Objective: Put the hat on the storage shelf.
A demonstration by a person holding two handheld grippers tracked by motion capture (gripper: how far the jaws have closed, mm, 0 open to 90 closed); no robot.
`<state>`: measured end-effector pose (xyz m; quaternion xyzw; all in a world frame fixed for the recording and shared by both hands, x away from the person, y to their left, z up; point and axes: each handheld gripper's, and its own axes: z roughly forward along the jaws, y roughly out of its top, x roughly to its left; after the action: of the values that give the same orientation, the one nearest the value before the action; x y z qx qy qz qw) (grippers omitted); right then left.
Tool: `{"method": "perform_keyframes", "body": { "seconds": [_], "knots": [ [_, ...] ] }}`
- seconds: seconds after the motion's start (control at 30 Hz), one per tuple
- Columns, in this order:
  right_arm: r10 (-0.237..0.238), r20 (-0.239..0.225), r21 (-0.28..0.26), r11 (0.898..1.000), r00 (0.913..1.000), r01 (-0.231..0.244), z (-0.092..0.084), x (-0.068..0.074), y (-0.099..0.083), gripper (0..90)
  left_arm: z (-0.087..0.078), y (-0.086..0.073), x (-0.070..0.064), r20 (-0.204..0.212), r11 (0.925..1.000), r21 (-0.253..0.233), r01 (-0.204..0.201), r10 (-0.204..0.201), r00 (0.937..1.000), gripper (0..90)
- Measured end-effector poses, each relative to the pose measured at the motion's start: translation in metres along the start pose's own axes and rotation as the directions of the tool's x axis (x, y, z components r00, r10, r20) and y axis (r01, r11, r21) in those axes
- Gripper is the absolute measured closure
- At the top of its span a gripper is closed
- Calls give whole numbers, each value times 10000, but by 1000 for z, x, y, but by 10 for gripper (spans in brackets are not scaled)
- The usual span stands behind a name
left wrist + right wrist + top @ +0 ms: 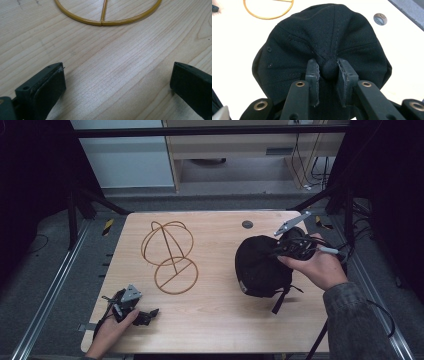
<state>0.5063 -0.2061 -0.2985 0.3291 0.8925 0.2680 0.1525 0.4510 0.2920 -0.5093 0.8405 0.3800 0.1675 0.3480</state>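
High view: as seen from above, black cap [261, 265] on the right half of the wooden table [215, 320], crown toward the right gripper [280, 251], strap trailing at the near edge; wire hat stand [169, 256] well apart at centre-left; left gripper [145, 316] low near the front-left corner.
Left gripper view: jaws spread wide over bare wood, nothing between; gold ring base of the stand [105, 17] ahead, apart.
Right gripper view: jaws pressed together on the crown button [329, 68], pinching the fabric there.
Handling: likely light, soft and floppy; cloth sags and folds, no risk of breakage.
Hold: button pinch secure enough for lifting, though apt to let the brim swing; stiff brim a firmer alternative for steering onto the stand.
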Motion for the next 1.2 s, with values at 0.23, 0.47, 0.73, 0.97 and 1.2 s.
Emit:
{"method": "perform_keyframes", "body": {
  "seconds": [0.23,0.47,0.73,0.97,1.2],
  "knots": [
    [135,64,-263,9996,9999,-133,-13,-2,-2,732,0,0,0,0,10000,-3,4,-4,10000,0],
    [213,78,-653,9977,9997,-207,-22,-2,-2,731,0,0,0,-5,10000,-7,12,-12,10000,0],
    [241,138,-1205,9925,9996,-223,-39,1,3,731,0,0,0,-5,10000,-6,7,-7,10000,0],
    [17,191,-1522,9883,9998,13,-52,8,11,731,0,0,0,-7,10000,1,13,-13,10000,0],
    [-232,248,-1633,9862,9994,270,-59,15,19,731,0,0,0,-6,10000,-1,15,-15,10000,0]
  ]
}}
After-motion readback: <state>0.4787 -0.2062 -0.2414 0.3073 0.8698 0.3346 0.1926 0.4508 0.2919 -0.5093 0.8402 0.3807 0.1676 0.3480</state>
